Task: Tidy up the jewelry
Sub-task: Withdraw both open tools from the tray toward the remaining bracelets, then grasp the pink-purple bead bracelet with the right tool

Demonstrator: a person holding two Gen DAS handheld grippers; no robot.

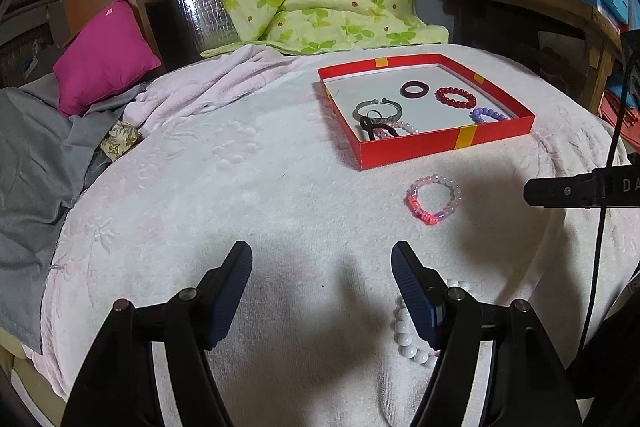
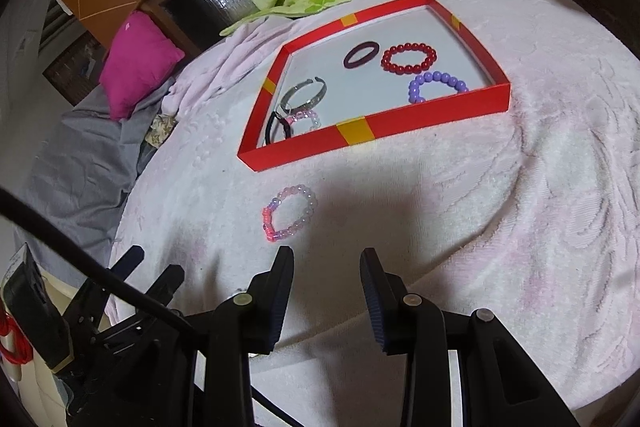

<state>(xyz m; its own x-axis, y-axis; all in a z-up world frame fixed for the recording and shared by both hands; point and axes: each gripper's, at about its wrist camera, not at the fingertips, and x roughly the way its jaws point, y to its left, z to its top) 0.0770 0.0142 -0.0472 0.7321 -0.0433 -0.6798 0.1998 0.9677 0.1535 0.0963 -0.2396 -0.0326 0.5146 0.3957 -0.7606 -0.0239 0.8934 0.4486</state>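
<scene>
Above the pale pink blanket [image 1: 248, 187] I hold both grippers tilted downward, jaws pointing toward 12 o'clock. My left gripper [image 1: 322, 269] stands wide apart and grasps nothing. My right gripper [image 2: 326, 267] is narrower, also released, with only blanket between its fingers.

Outside the box I count 2 bracelets. 1 pink and clear bead bracelet [image 2: 289, 213] lies on the blanket at 11 o'clock from my right gripper, near but not touching. 1 white bead bracelet [image 1: 408, 331] lies at 4 o'clock from my left gripper, partly hidden behind its right finger.

At 12 o'clock sits 1 red box [image 2: 440, 113] with yellow tape marks. Inside I count 6 pieces: 1 dark bangle [image 2: 361, 54], 1 red bead bracelet [image 2: 409, 58], 1 purple bead bracelet [image 2: 436, 85], 1 silver cuff [image 2: 304, 95], 1 black hair tie [image 2: 276, 129], 1 pale pink bead bracelet [image 2: 306, 118].
</scene>
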